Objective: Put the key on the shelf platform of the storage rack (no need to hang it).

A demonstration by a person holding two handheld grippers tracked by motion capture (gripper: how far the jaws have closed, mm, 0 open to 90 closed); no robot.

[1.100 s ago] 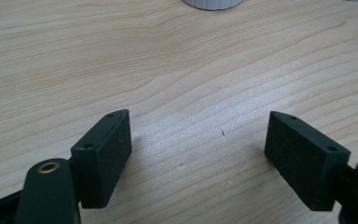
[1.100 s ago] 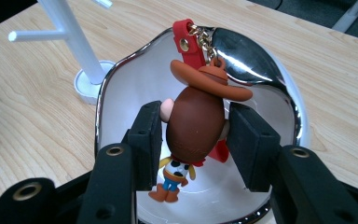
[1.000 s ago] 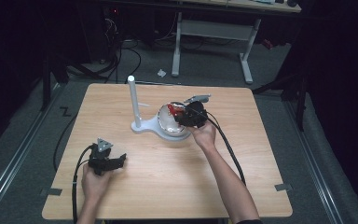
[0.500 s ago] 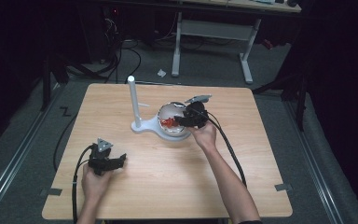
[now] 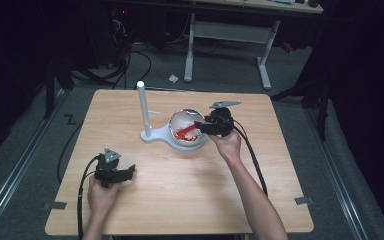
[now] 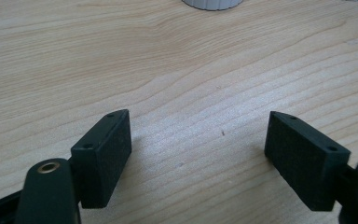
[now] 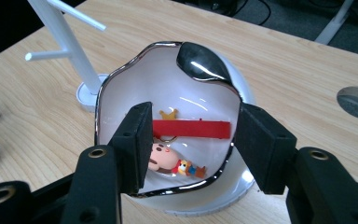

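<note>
The right gripper (image 7: 191, 135) hangs over the bowl (image 7: 121, 93), jaws wide, one on each side of a red clip (image 7: 191, 129) that lies flat inside. The clip's long axis runs straight from jaw to jaw. Beneath it sit a small figure charm (image 7: 161, 157) and a gold crown (image 7: 168, 113). The right forearm reaches in from the bowl's near side. The white stand (image 5: 142, 107) rises just left of the bowl. Well left and nearer the person, the left gripper (image 5: 116, 172) rests low on the table (image 5: 180, 185), jaws wide, empty.
</note>
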